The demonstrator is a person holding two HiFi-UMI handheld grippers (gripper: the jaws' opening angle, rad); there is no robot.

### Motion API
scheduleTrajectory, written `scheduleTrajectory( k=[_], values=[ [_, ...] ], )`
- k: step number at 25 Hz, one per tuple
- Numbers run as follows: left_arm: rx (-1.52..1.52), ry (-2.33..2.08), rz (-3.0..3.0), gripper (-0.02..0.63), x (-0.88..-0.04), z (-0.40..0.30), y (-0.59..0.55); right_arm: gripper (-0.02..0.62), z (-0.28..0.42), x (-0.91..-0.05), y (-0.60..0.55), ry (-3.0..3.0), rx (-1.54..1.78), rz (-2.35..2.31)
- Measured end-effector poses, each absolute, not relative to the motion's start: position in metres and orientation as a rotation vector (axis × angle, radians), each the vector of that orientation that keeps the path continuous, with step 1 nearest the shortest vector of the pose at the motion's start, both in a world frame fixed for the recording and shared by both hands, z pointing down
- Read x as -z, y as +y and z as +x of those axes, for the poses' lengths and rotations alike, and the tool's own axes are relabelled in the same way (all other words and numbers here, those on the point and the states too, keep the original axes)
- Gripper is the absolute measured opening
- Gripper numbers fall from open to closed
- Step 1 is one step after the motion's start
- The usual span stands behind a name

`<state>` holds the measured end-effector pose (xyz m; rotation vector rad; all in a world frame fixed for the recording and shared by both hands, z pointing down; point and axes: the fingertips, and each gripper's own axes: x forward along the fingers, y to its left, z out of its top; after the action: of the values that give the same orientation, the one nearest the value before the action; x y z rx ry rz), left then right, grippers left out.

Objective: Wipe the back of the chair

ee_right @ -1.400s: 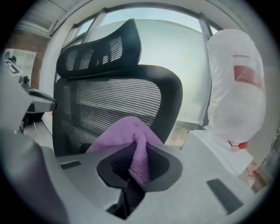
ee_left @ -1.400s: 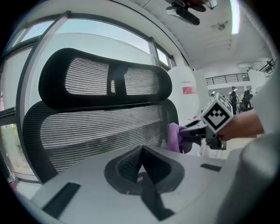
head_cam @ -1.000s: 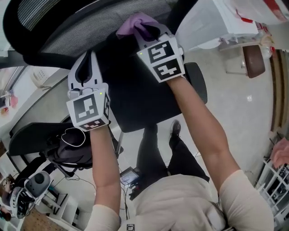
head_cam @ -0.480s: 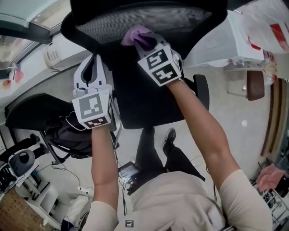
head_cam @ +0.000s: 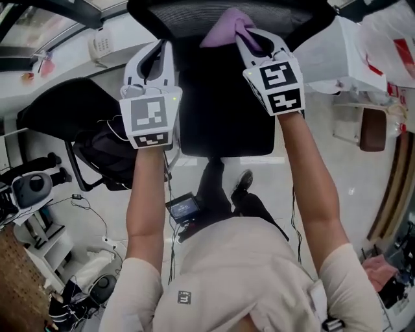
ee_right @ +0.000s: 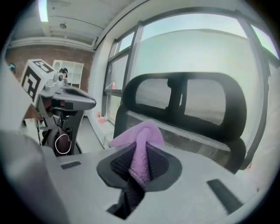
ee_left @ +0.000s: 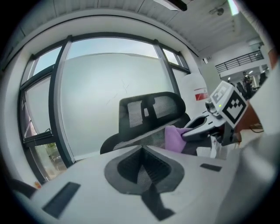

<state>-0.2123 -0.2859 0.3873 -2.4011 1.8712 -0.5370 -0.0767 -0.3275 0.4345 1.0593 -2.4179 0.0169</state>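
My left forearm (head_cam: 144,194) and right forearm (head_cam: 308,175) run straight up the head view, side by side, with the marker cubes turned to the camera. My right gripper (head_cam: 258,39) sits at the top, right of centre, its jaws closed on a fold of purple cloth (head_cam: 224,29). The cloth stands out of the jaws along their line, its long axis pointing at the chair back (head_cam: 194,10), whose mesh runs across the top edge of the frame. Cloth and mesh are very close, but I cannot tell if they touch. In my right gripper view the headrest (ee_right: 177,100) lies wide across the upper middle. My left gripper (head_cam: 157,55) hovers at the upper left of centre, jaws together and holding nothing.
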Motion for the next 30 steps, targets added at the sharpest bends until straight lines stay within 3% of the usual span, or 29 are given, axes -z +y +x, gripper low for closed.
scheduleTrajectory(
  k=[13,30],
  values=[
    [0.480,1.793,-2.285,0.008,-0.271,-0.164,-0.194,0.035,-0.019,-0.292,-0.220,-2.556,0.132,1.070],
    [0.296,1.708,-2.237,0.008,-0.168,-0.097,-0.070,0.034,0.056,-0.184,-0.079,-2.614,0.319,1.152]
  ],
)
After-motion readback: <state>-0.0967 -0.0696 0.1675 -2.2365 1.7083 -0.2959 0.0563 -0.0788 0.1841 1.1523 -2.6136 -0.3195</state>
